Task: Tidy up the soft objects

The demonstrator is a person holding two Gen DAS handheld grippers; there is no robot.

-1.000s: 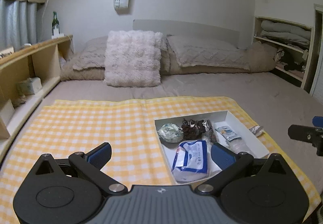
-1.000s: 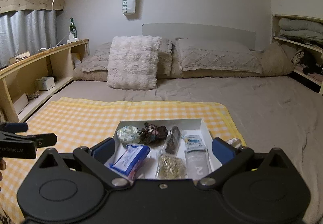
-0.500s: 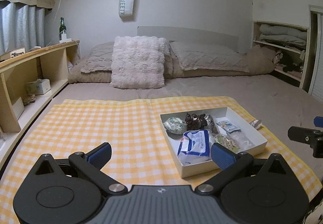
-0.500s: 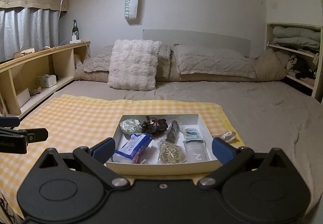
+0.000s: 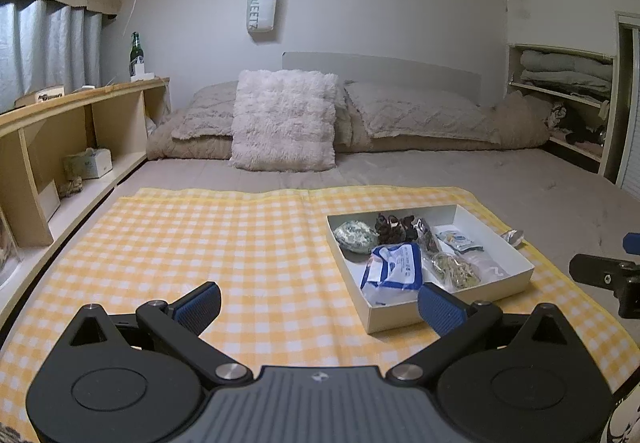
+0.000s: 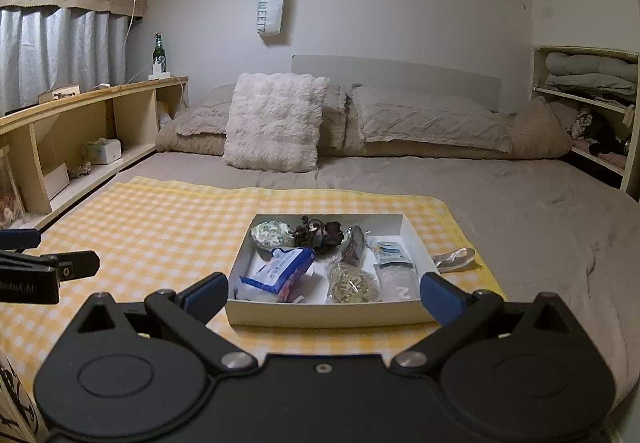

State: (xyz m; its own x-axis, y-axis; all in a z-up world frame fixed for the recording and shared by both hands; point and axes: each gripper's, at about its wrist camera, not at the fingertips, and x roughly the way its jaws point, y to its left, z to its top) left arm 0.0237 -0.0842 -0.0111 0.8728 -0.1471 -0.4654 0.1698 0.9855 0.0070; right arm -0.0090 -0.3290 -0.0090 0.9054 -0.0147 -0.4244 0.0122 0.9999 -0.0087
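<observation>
Sitting on the yellow checked cloth point(image 6: 168, 227), the white tray point(image 6: 326, 313) of soft packets fills the lower centre of the right wrist view, just ahead of the right gripper point(image 6: 322, 293). Its jaws gape wide, holding nothing. The left gripper point(image 5: 320, 303) is equally wide and empty, tray point(image 5: 404, 313) at its right fingertip.

Bare yellow checked cloth point(image 5: 224, 243) lies left of the white box point(image 5: 516, 263); the box's walls fence the packed items point(image 6: 280, 275) inside.

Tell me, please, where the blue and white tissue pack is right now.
The tissue pack lies in the near left part of the white box in the right wrist view, in front of the round green pouch and left of the clear bag of rubber bands.
</observation>
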